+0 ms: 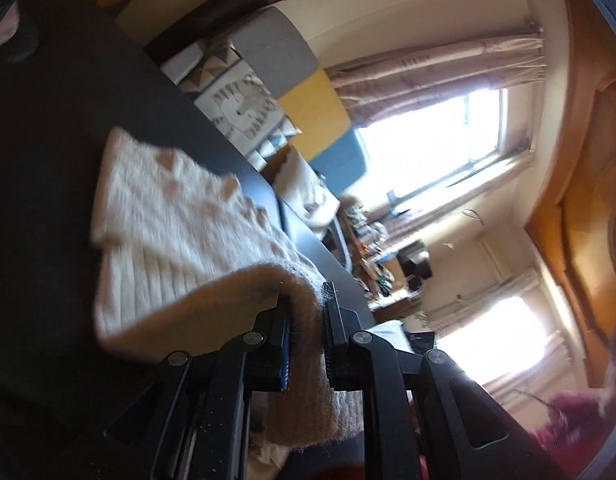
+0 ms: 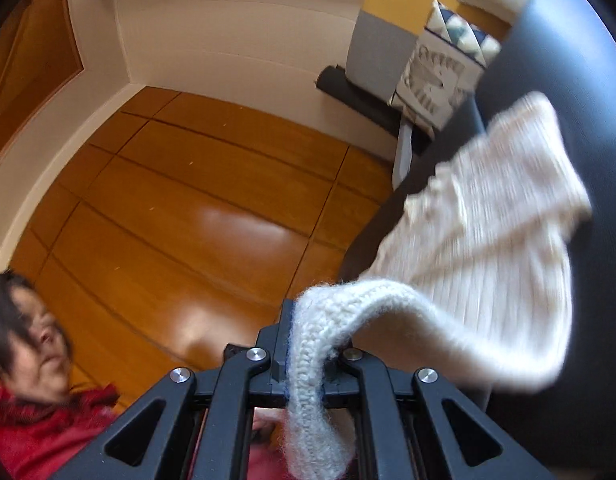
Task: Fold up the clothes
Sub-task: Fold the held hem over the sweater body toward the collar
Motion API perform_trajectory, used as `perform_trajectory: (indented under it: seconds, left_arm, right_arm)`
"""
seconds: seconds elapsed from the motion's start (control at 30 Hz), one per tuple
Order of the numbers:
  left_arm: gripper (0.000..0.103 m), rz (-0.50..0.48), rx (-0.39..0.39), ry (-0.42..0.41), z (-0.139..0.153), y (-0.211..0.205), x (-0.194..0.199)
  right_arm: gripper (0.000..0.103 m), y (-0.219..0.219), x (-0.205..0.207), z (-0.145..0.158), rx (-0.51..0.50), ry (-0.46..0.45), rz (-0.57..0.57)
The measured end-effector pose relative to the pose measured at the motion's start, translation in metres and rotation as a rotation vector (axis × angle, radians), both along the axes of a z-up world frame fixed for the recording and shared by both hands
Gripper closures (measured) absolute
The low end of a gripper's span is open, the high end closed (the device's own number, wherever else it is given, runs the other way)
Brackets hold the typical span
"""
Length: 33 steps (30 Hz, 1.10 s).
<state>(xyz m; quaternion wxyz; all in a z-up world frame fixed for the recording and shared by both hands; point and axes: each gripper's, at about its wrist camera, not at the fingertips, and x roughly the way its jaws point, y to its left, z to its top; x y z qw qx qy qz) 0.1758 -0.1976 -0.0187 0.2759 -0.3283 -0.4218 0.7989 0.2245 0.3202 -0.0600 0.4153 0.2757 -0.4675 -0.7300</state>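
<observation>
A cream knitted sweater (image 1: pixel 180 220) lies partly on a dark surface (image 1: pixel 48 140), blurred by motion. Its thick ribbed edge runs between the jaws of my left gripper (image 1: pixel 308 320), which is shut on it, and hangs down behind the fingers. In the right wrist view the same sweater (image 2: pixel 488 220) stretches up and to the right over the dark surface (image 2: pixel 568 80). My right gripper (image 2: pixel 308 328) is shut on another stretch of the knitted edge, which droops toward the camera.
Patterned cushions (image 1: pixel 244 108) and grey, yellow and blue panels (image 1: pixel 308 104) stand past the dark surface. Bright windows with curtains (image 1: pixel 428 140) fill one side. Orange wooden panelling (image 2: pixel 188 200) and a person in a red top (image 2: pixel 40 420) show in the right wrist view.
</observation>
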Motion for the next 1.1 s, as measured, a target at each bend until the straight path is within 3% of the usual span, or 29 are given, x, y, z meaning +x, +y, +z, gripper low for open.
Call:
perform_trajectory:
  seconds: [0.17, 0.23, 0.43, 0.57, 0.67, 0.73, 0.87, 0.93, 1.0, 1.1]
  left_arm:
    - [0.09, 0.07, 0.025, -0.031, -0.025, -0.016, -0.068]
    - [0.09, 0.096, 0.06, -0.098, -0.051, -0.02, -0.098]
    - [0.09, 0.159, 0.057, -0.317, -0.122, -0.019, -0.143]
    - [0.089, 0.17, 0.144, -0.367, -0.134, -0.025, -0.153]
    - [0.089, 0.17, 0.179, -0.398, -0.131, -0.027, -0.167]
    - [0.086, 0.184, 0.211, -0.423, -0.13, -0.026, -0.177]
    - [0.077, 0.212, 0.301, -0.448, -0.131, -0.026, -0.188]
    - [0.067, 0.232, 0.369, -0.449, -0.134, -0.028, -0.191]
    - [0.066, 0.269, 0.413, -0.462, -0.139, -0.032, -0.193]
    - [0.066, 0.297, 0.41, -0.467, -0.142, -0.033, -0.199]
  right_arm:
    - [0.097, -0.004, -0.082, 0.012, 0.018, -0.021, -0.068]
    - [0.097, -0.003, -0.116, 0.002, 0.015, -0.067, -0.094]
    - [0.097, -0.008, -0.196, -0.062, 0.063, -0.332, -0.164]
    - [0.095, -0.005, -0.213, -0.092, 0.047, -0.49, -0.196]
    - [0.081, -0.002, -0.221, -0.093, -0.015, -0.54, -0.18]
    - [0.077, 0.001, -0.221, -0.094, -0.086, -0.578, -0.186]
    - [0.071, 0.003, -0.228, -0.098, -0.206, -0.585, -0.201]
    - [0.07, 0.003, -0.228, -0.1, -0.249, -0.581, -0.201]
    - [0.069, 0.005, -0.227, -0.102, -0.282, -0.566, -0.204]
    - [0.069, 0.008, -0.226, -0.105, -0.321, -0.548, -0.212]
